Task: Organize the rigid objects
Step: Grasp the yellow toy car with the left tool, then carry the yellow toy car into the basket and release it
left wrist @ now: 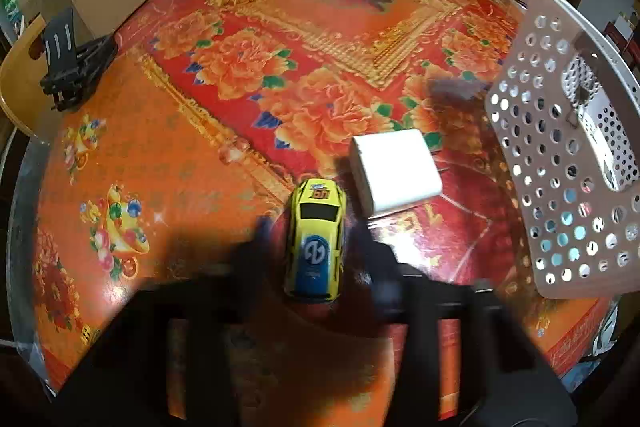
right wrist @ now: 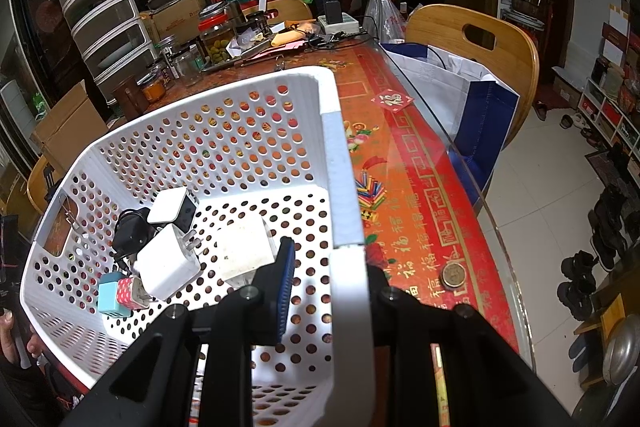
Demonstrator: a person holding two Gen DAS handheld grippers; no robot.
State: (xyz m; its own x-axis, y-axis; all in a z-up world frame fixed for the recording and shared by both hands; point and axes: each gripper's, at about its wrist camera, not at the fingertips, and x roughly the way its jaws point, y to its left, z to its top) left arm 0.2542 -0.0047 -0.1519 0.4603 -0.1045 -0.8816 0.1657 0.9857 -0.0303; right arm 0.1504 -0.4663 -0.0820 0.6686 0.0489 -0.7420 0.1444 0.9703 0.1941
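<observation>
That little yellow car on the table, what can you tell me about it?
The toy car is bright yellow, glossy like plastic or painted metal, with a blue hood bearing a round white emblem, a black windshield and printed markings on its roof. It stands upright on the flowered tablecloth, between the blurred fingers of the left tongs, which look open around it. A white block lies just beyond it; whether they touch is unclear.

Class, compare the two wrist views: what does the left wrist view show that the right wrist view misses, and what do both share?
Only the left wrist view shows the yellow toy car between the left claw fingers, and a white charger on the table.

Only the right wrist view shows the chargers inside the basket, a coin, and the right claw clamped on the rim.

Both show the white basket and floral tablecloth.
</observation>
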